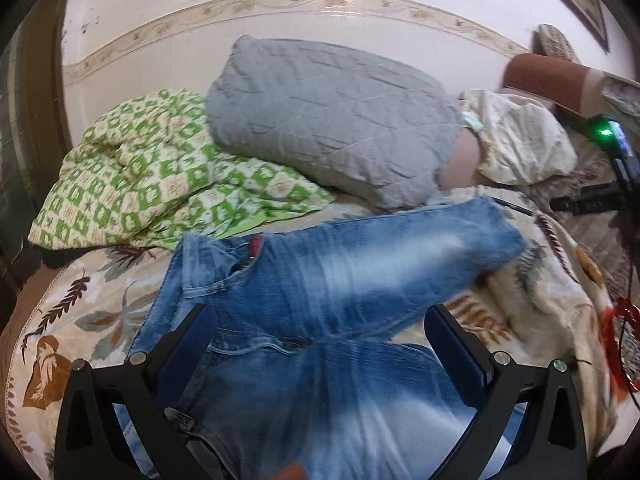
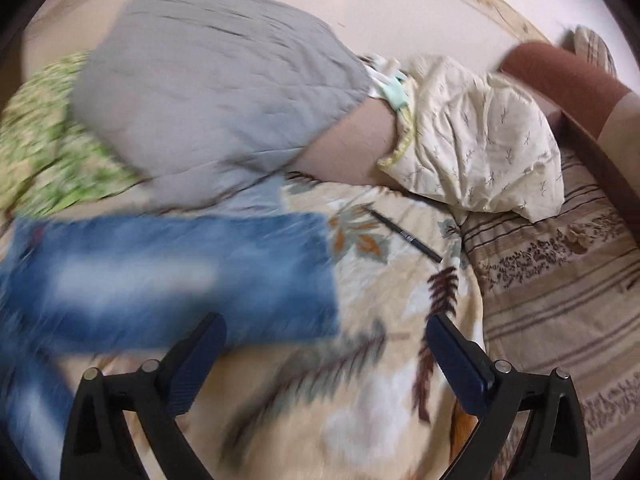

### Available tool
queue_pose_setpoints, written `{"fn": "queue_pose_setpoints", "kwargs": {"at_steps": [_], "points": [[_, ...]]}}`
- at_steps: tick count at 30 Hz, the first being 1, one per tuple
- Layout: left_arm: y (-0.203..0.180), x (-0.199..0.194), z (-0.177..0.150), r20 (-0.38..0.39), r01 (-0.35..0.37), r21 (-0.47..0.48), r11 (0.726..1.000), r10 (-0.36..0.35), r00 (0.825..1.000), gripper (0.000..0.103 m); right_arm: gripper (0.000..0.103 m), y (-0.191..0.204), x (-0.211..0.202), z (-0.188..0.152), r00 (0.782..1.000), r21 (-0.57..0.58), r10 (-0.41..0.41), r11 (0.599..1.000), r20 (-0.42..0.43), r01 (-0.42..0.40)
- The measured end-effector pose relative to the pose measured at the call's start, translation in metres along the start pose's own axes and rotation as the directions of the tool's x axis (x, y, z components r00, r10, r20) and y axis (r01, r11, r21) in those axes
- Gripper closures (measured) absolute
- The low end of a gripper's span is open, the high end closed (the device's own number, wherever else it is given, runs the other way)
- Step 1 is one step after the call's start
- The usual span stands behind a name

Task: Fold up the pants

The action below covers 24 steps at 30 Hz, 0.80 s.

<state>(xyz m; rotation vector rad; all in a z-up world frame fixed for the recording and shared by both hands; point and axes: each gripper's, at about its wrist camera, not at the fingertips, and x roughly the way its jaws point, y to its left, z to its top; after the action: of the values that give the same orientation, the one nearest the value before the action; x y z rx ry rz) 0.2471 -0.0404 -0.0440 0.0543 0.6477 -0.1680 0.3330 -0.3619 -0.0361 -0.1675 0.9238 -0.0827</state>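
Fingers [image 1: 192, 344] of the left gripper [image 1: 320, 340] stand wide apart with the jeans [image 1: 328, 280] lying between and under them; the pads do not press the denim. Fingers [image 2: 200, 356] of the right gripper [image 2: 324, 356] are likewise spread wide, with nothing between them but the leaf-print bedspread [image 2: 372, 400]; the jeans lie up and to the left of its left finger, apart from it.

One pair of jeans is on the bed: faded blue denim with pale washed streaks down the legs. The waistband, with its belt loops and a pocket, runs past the left gripper's left finger. One leg stretches away ahead and to the right of the left fingers, ending in a straight hem, and lies across the other leg, which runs back under that gripper. A small red tag shows near the waistband.

Beyond the fingers of both grippers lie one grey quilted pillow [image 1: 328, 120], one green-and-white checked blanket [image 1: 140, 172] to its left, and one cream pillow [image 2: 480, 140] to its right. One dark pen [image 2: 404, 236] lies on the bedspread ahead of the right fingers, just right of the jeans' hem. A striped brown sheet [image 2: 560, 280] lies right of the right fingers.
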Motion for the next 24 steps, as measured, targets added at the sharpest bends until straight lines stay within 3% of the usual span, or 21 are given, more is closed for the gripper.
{"fn": "queue_pose_setpoints", "kwargs": {"at_steps": [5, 8, 10, 12, 15, 16, 18, 21, 24], "points": [[-0.027, -0.023, -0.004, -0.045, 0.072, 0.091, 0.993, -0.069, 0.997, 0.0, 0.002, 0.024, -0.045, -0.069, 0.987, -0.016, 0.153, 0.988, -0.046, -0.154], [-0.05, -0.029, -0.004, -0.124, 0.219, 0.211, 0.952, -0.197, 0.973, 0.0, 0.002, 0.037, -0.058, -0.106, 0.975, -0.013, 0.209, 0.977, -0.076, -0.211], [-0.065, -0.026, -0.004, -0.202, 0.342, 0.291, 0.894, -0.292, 0.935, 0.0, 0.002, 0.041, -0.069, -0.128, 0.972, -0.005, 0.223, 0.975, -0.072, -0.224], [-0.083, -0.022, -0.005, -0.295, 0.476, 0.364, 0.801, -0.385, 0.874, 0.0, 0.002, 0.045, -0.078, -0.144, 0.971, -0.013, 0.23, 0.973, -0.063, -0.231], [-0.102, -0.016, -0.01, -0.389, 0.582, 0.415, 0.699, -0.441, 0.809, 0.0, 0.002, 0.051, -0.086, -0.16, 0.96, -0.03, 0.274, 0.961, -0.062, -0.276], [-0.107, -0.015, -0.012, -0.407, 0.595, 0.435, 0.676, -0.442, 0.799, 0.0, 0.002, 0.053, -0.086, -0.164, 0.953, -0.033, 0.296, 0.954, -0.063, -0.298], [-0.109, -0.016, -0.014, -0.409, 0.584, 0.454, 0.673, -0.425, 0.808, 0.0, 0.002, 0.06, -0.083, -0.172, 0.932, -0.044, 0.355, 0.932, -0.077, -0.359], [-0.102, -0.02, -0.014, -0.403, 0.584, 0.423, 0.693, -0.434, 0.806, 0.0, 0.002, 0.077, -0.07, -0.182, 0.903, -0.084, 0.417, 0.901, -0.102, -0.425], [-0.088, -0.023, -0.017, -0.378, 0.545, 0.415, 0.729, -0.407, 0.832, 0.0, 0.007, 0.096, -0.048, -0.185, 0.892, -0.134, 0.426, 0.885, -0.149, -0.445]]}}
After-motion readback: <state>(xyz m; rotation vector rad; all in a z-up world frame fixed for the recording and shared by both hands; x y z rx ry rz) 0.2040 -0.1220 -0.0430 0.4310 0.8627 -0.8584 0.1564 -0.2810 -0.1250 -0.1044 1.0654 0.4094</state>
